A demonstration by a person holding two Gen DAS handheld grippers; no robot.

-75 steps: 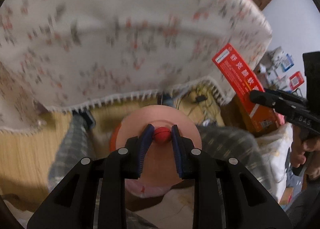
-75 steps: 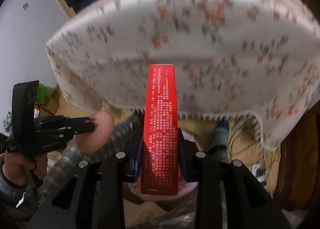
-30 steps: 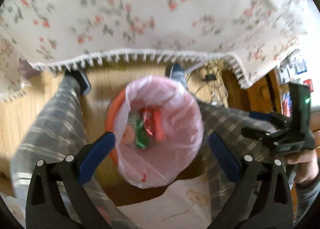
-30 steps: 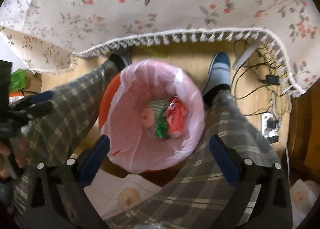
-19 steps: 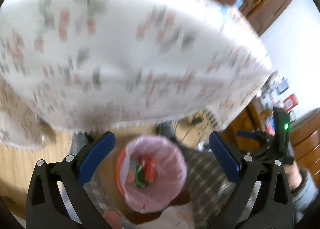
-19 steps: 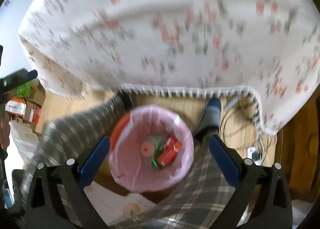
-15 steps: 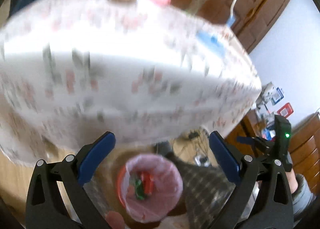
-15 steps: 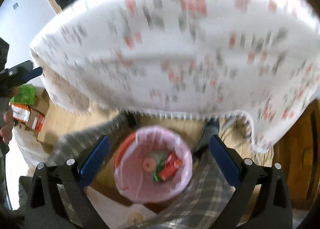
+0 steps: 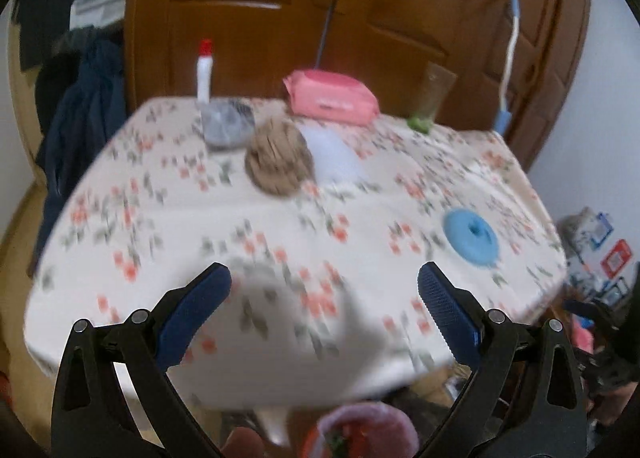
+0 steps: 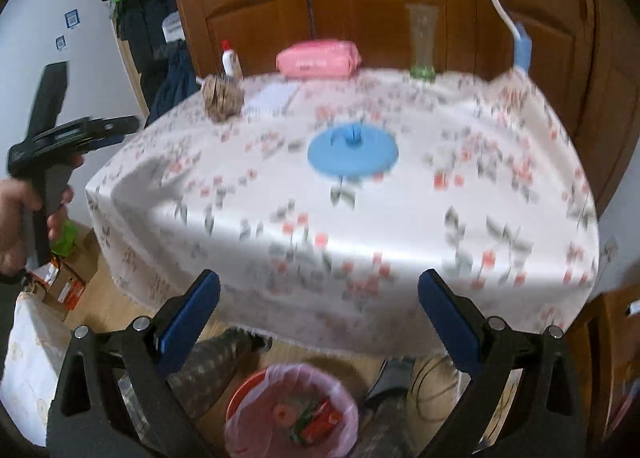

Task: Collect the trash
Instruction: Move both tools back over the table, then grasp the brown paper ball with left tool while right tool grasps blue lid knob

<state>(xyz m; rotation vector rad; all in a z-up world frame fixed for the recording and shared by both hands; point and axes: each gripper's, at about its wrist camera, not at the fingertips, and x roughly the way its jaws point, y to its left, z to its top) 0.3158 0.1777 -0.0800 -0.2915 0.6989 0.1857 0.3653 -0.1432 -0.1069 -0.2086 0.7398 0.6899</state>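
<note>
Both grippers are open and empty, raised above the near edge of a table with a floral cloth [image 9: 280,226] [image 10: 400,218]. My left gripper [image 9: 324,298] and right gripper [image 10: 318,298] have their blue pads wide apart. A trash bin with a pink liner [image 10: 292,414] stands on the floor under the table edge, with a red box and other trash inside; its rim also shows in the left wrist view [image 9: 368,434]. On the table lie a blue round lid [image 10: 352,154] [image 9: 472,236] and a brown woven ball [image 9: 278,162] [image 10: 222,98].
At the table's far side stand a pink wipes pack [image 9: 332,98] [image 10: 318,58], a white bottle with a red cap [image 9: 205,70], a grey object [image 9: 226,126], a glass vase [image 10: 422,44] and a white sheet [image 9: 332,154]. Wooden doors [image 9: 360,18] stand behind. The person's plaid legs [image 10: 216,366] flank the bin. Boxes [image 10: 60,282] sit at the left.
Both grippers dropped the pink lid and the red box into the bin, opened, then swung up from the bin to the tabletop.
</note>
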